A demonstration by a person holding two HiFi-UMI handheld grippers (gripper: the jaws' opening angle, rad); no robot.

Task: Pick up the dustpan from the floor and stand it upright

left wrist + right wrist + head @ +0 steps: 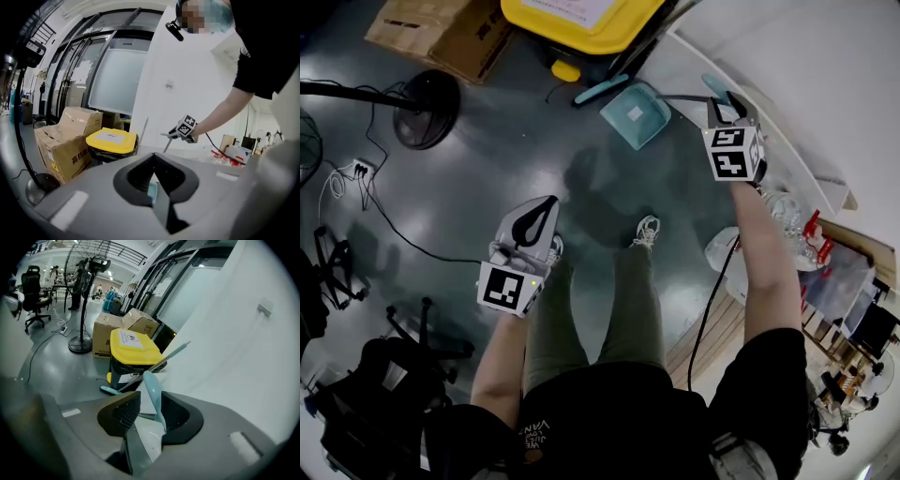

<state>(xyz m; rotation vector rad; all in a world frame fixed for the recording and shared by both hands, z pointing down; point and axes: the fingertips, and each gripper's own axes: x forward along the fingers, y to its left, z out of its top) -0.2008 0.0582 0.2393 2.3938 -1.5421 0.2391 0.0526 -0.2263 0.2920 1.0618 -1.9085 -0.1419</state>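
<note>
My right claw [151, 413] has its jaws apart, with the teal grip of the dustpan's handle [152, 390] standing in the gap. The grip sits close against the right-hand jaw and clear of the ribbed pad on the other, so nothing is clamped.

From the head view, the dustpan [635, 114] stands with its teal pan on the grey floor [487, 187], at the foot of the white wall [787, 66]. Its long axis is the thin rod [684, 97], which runs up from the pan to the grip inside my right claw [727, 101]. So the handle end is up and the pan end is down. I cannot tell whether it leans on the wall.

My right arm is stretched well forward, the forearm nearly straight and the claw tipped down toward the wall.

My left claw [548, 202] is closed with nothing in it. That forearm is held close to the body above the left shoe [553, 248], and the claw points ahead, well away from the dustpan.

A yellow-lidded bin [581, 23] stands just beyond the pan.
</note>
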